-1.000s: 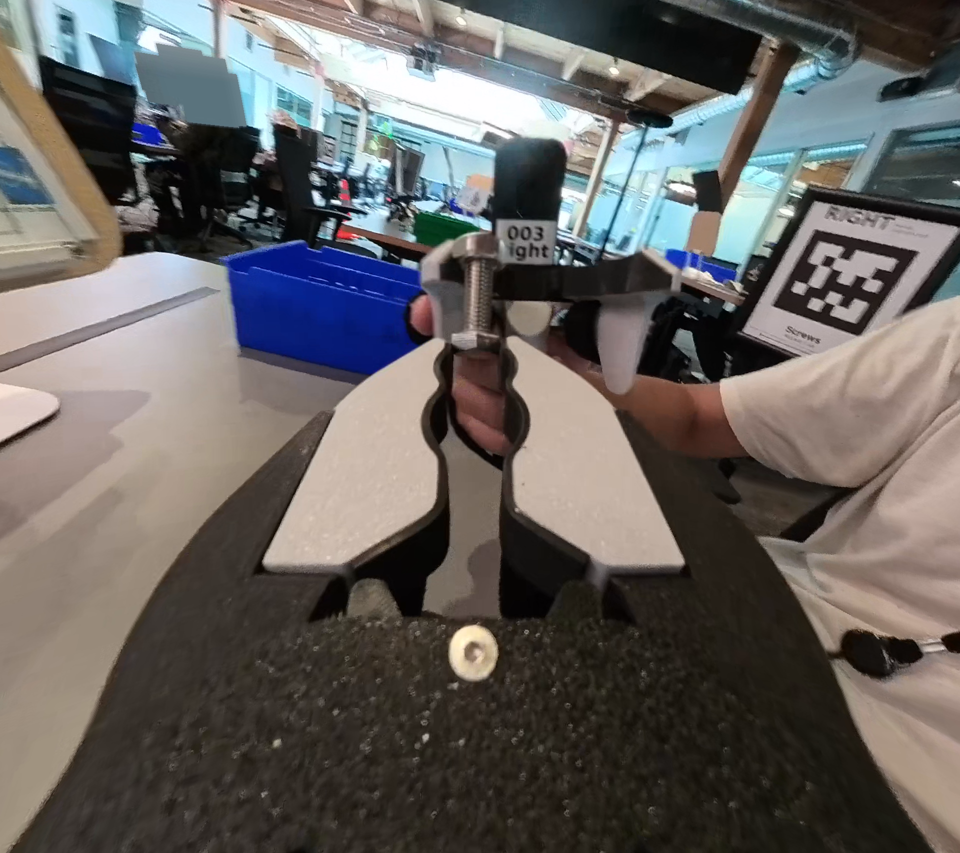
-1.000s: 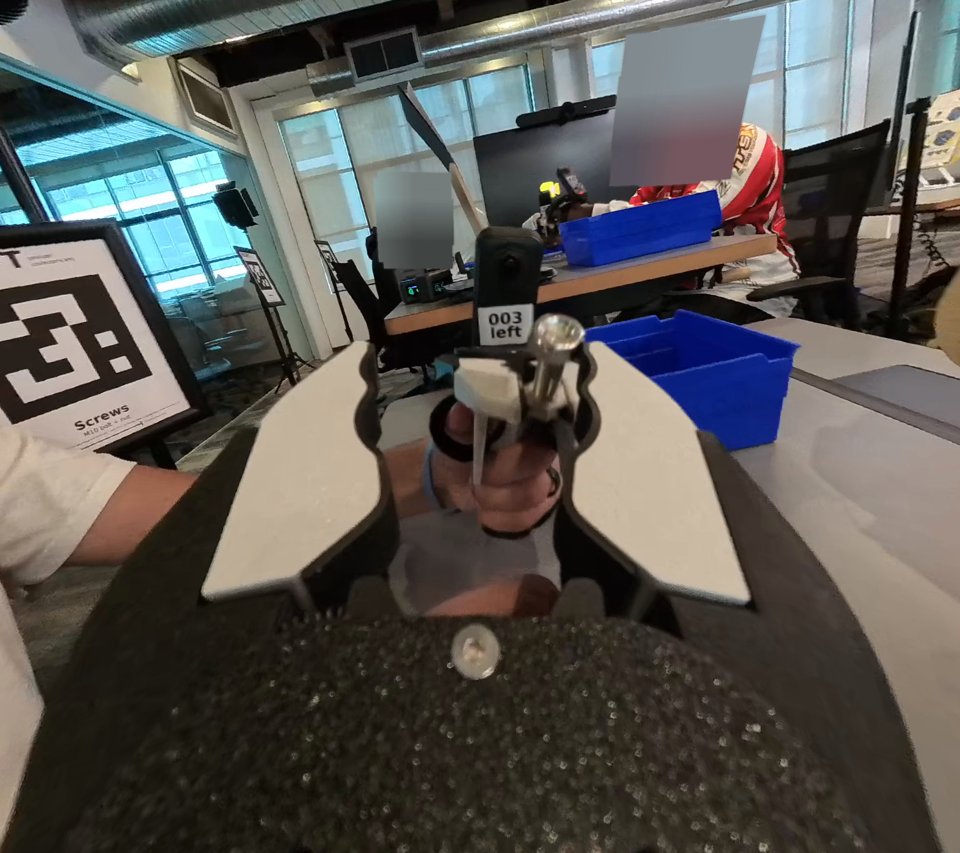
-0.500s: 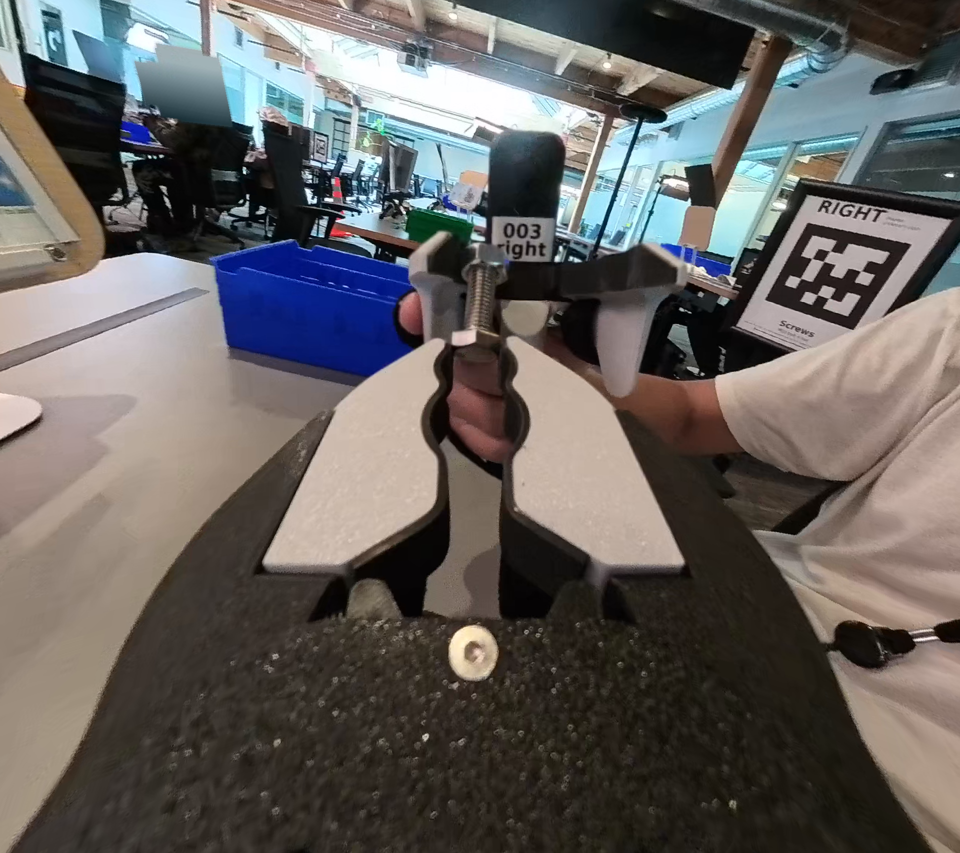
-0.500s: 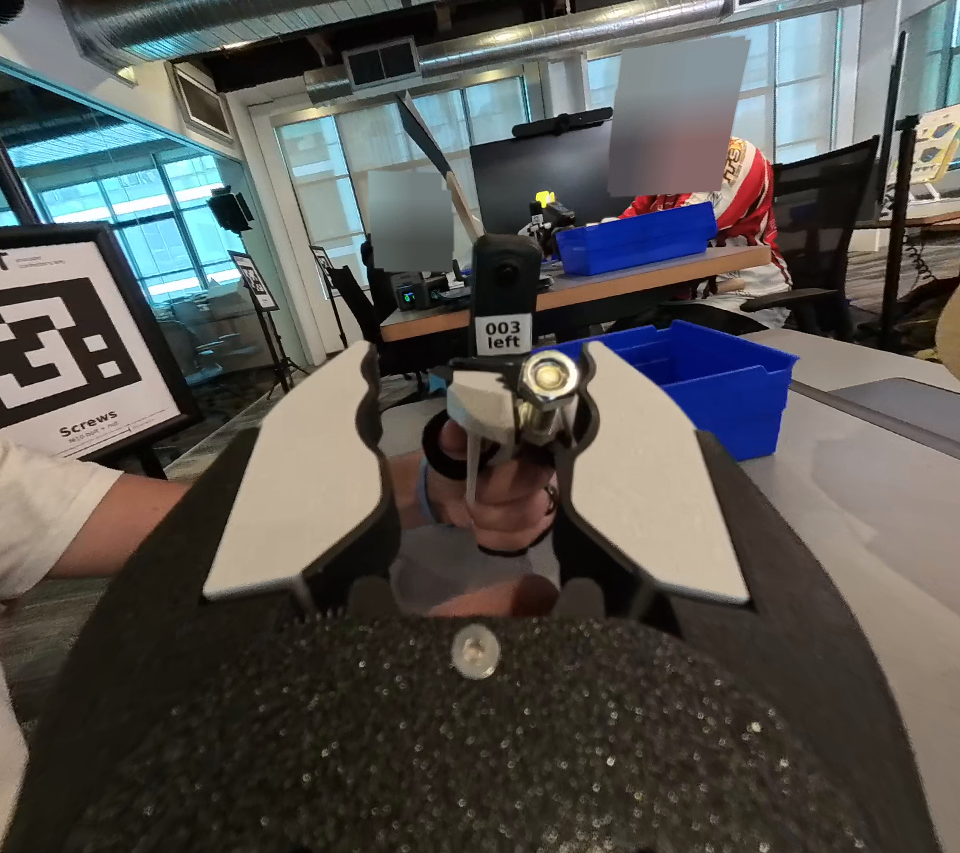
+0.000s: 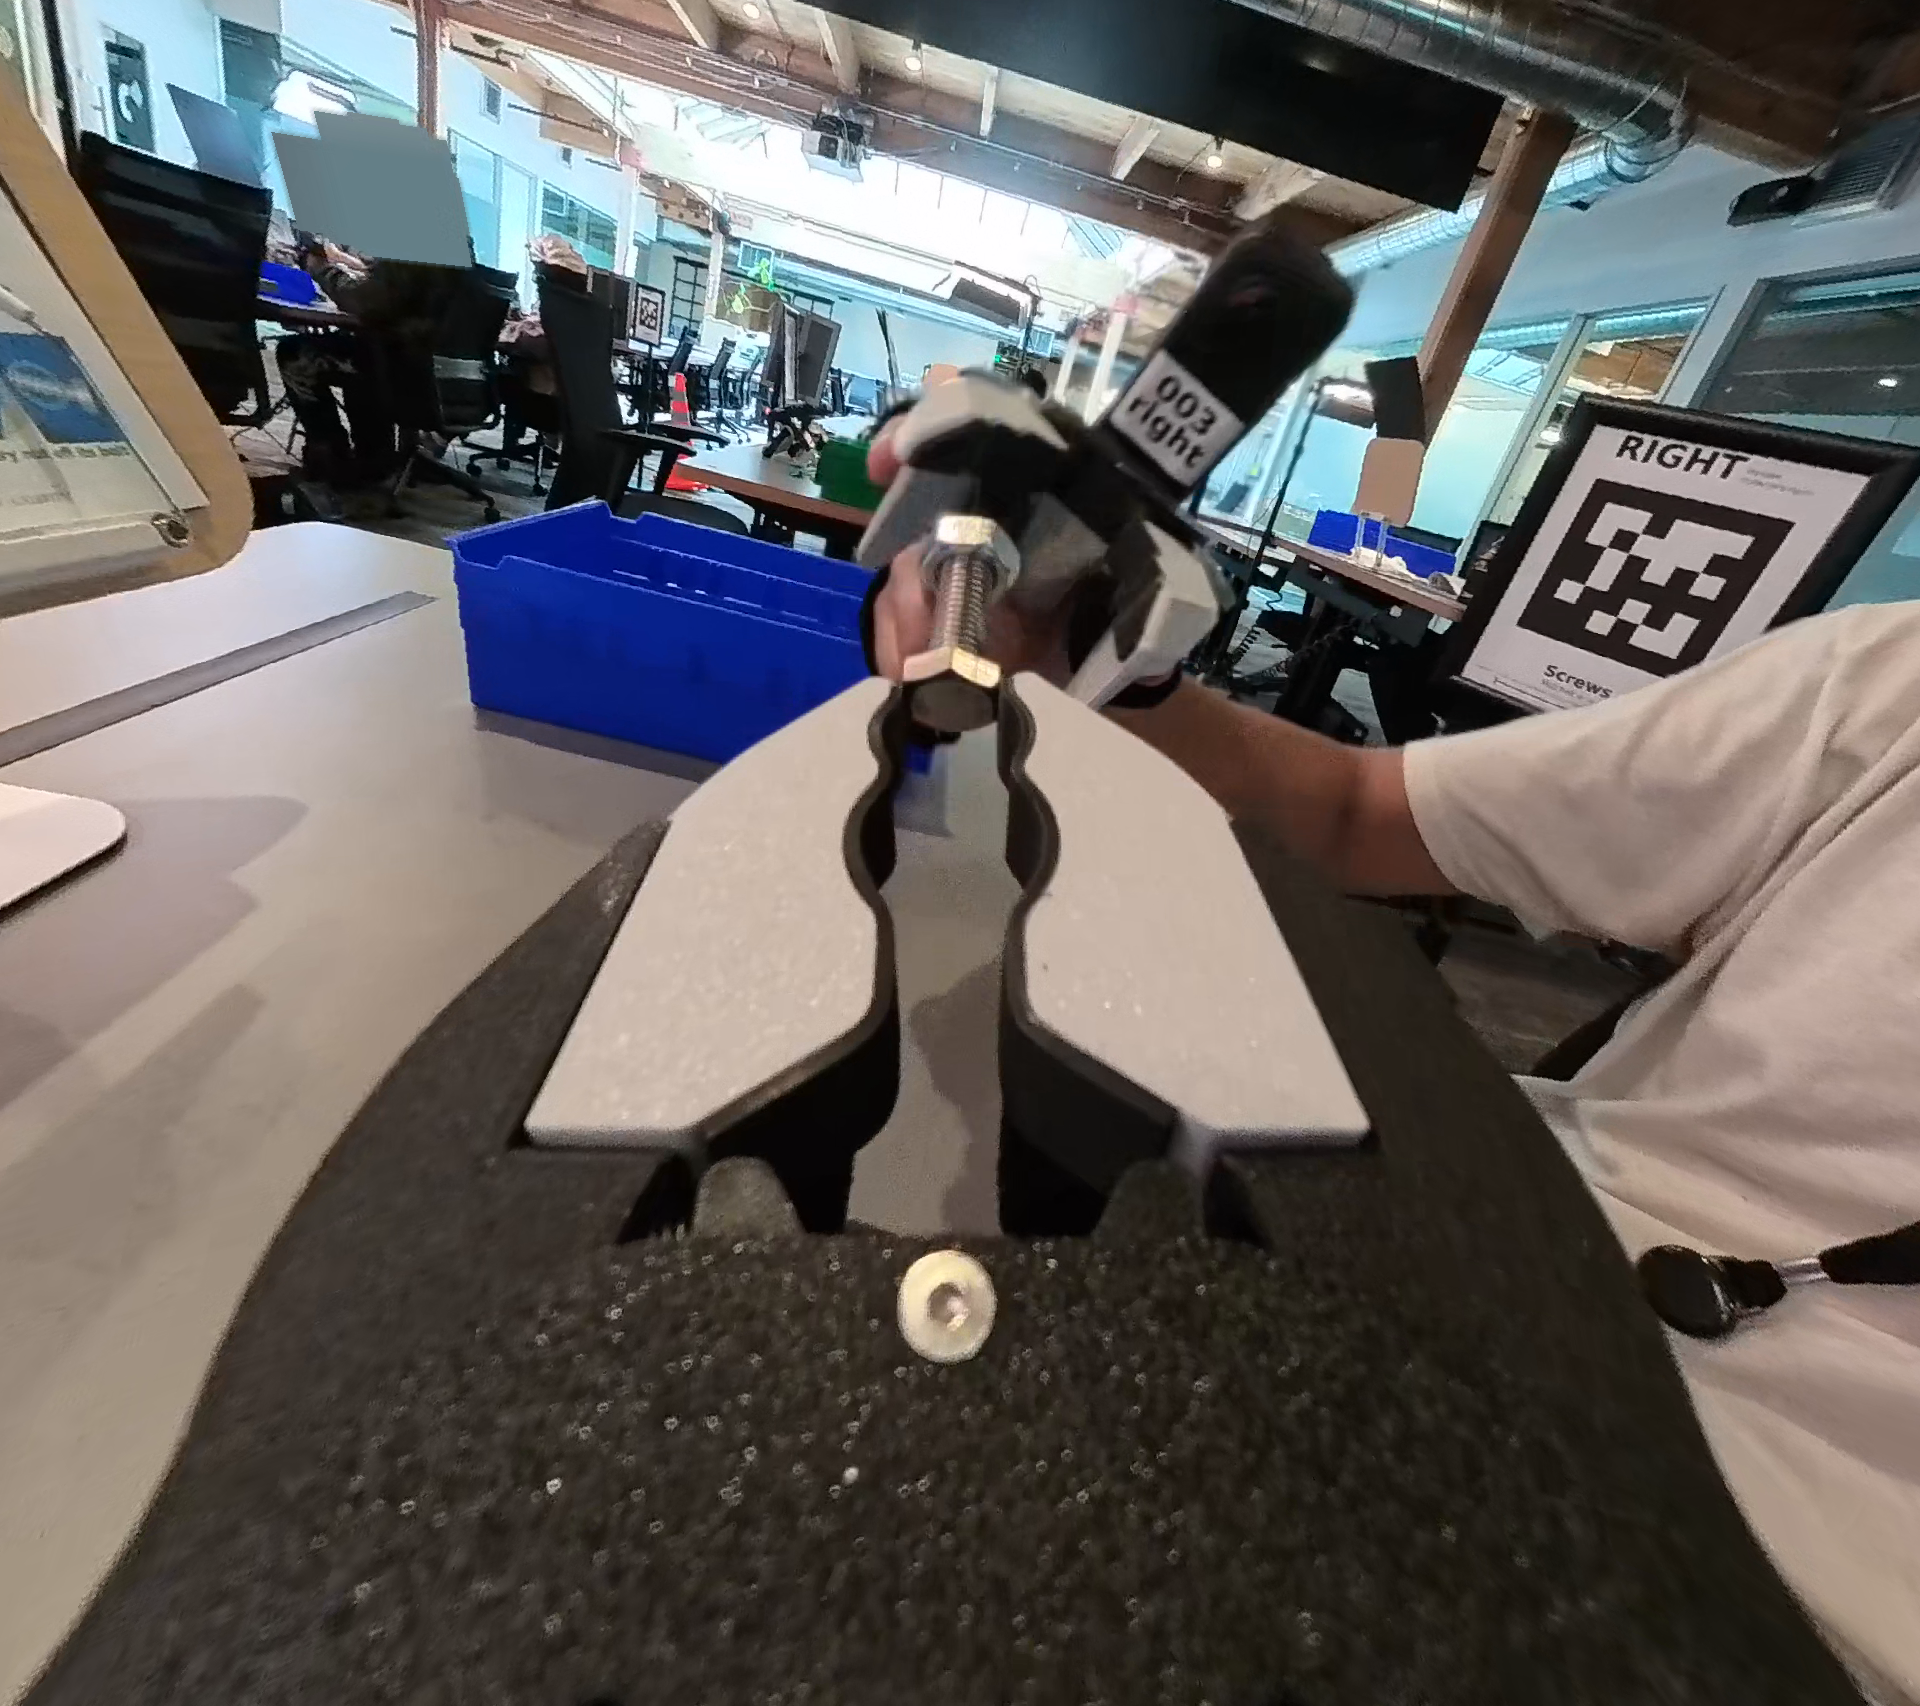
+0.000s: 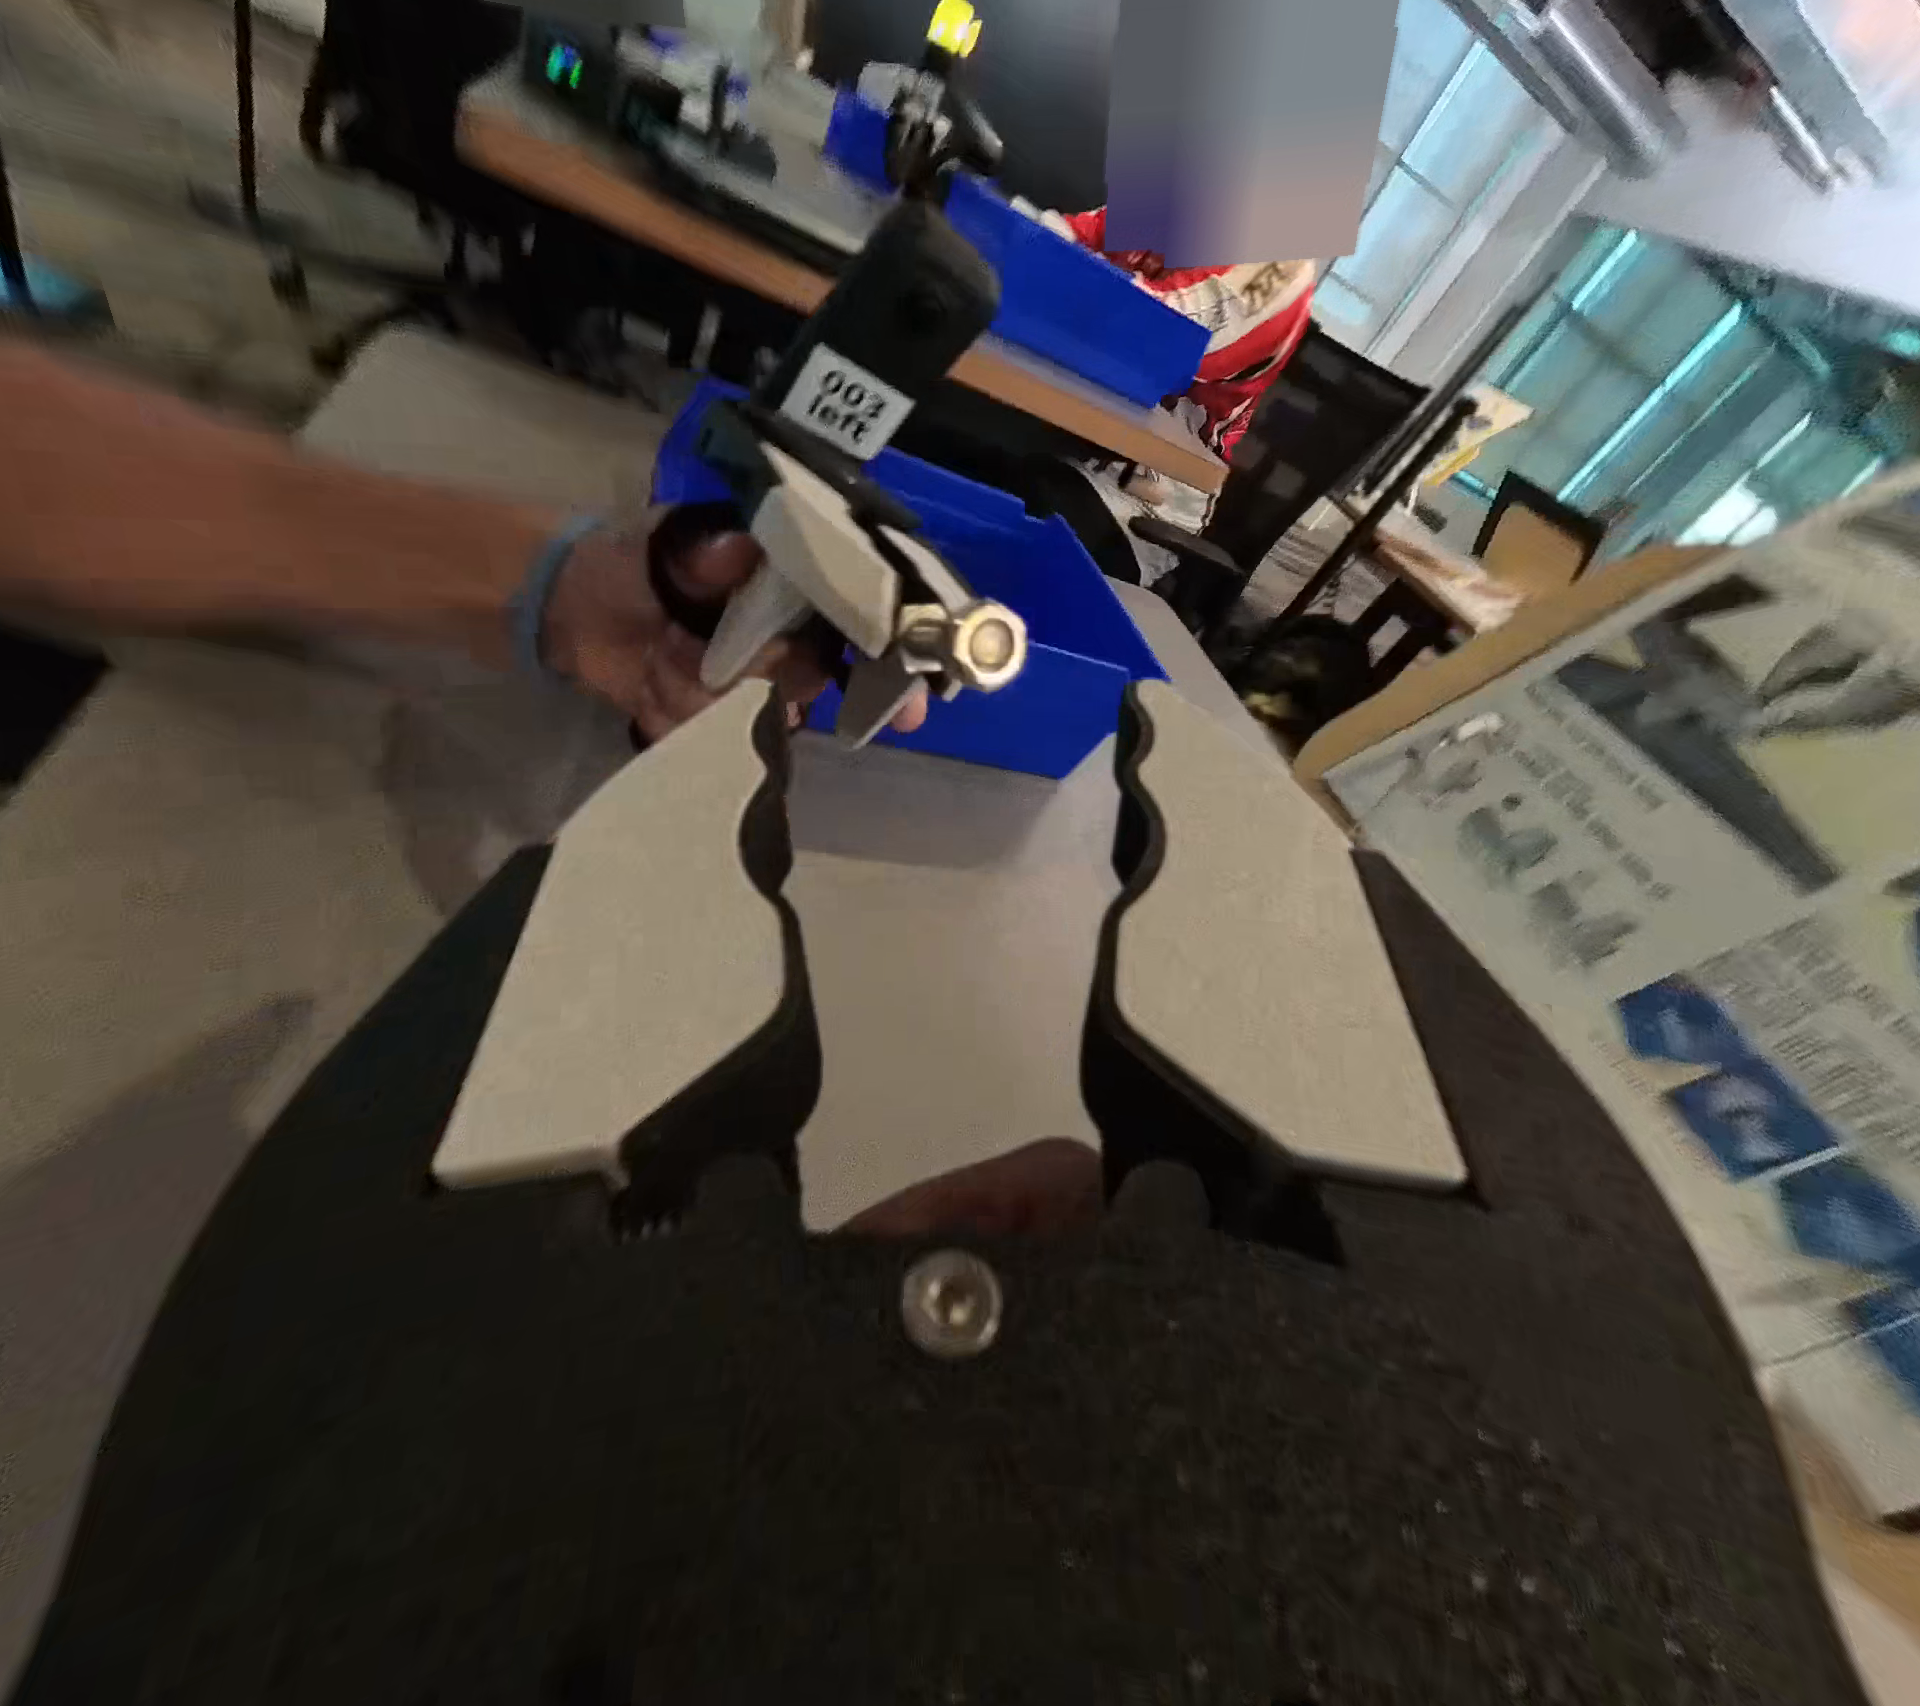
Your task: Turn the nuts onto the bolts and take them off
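The bolt [image 5: 961, 607] is clamped by its head at the tips of the left gripper [image 5: 948, 706], shank rising away, with a nut [image 5: 975, 536] near its far end. The right gripper [image 6: 951, 721] is spread wide and empty; whether it touches the nut is unclear. Behind the bolt sits a blue bin [image 5: 644, 617] on the grey table [image 5: 208, 877]; a framed marker sign [image 5: 1662, 565] stands right of it.

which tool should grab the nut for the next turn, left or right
Right. The right tool is open, with the nut just beyond its tips, so it is free to grip and turn. The left tool is shut on the head of the bolt, bracing it.
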